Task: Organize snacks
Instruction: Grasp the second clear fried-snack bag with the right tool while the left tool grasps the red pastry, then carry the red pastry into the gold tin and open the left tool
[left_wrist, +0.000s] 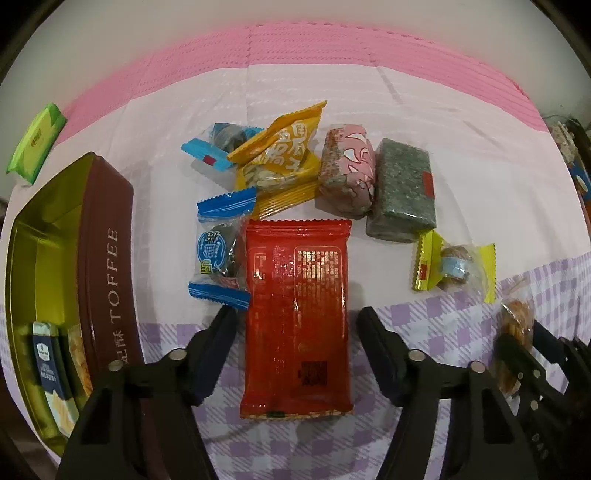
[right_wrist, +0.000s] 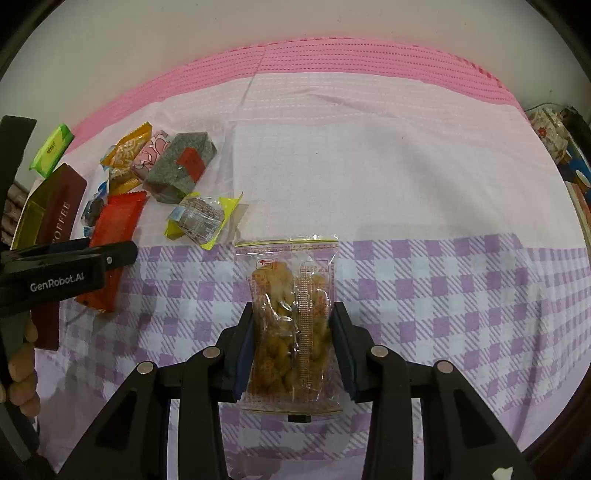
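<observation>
Snacks: red packet (left_wrist: 295, 317) between parted left gripper (left_wrist: 297, 314) jaws, untouched; right gripper (right_wrist: 293, 314) clamps clear packet (right_wrist: 291, 314), lower end hidden.

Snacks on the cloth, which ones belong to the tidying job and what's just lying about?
Job:
- toffee tin
- red packet between the open left tongs
- clear packet gripped by the right tongs
- loose wrapped snacks, e.g. yellow pouch

Lying about:
- checked cloth
- clutter at the right edge
</observation>
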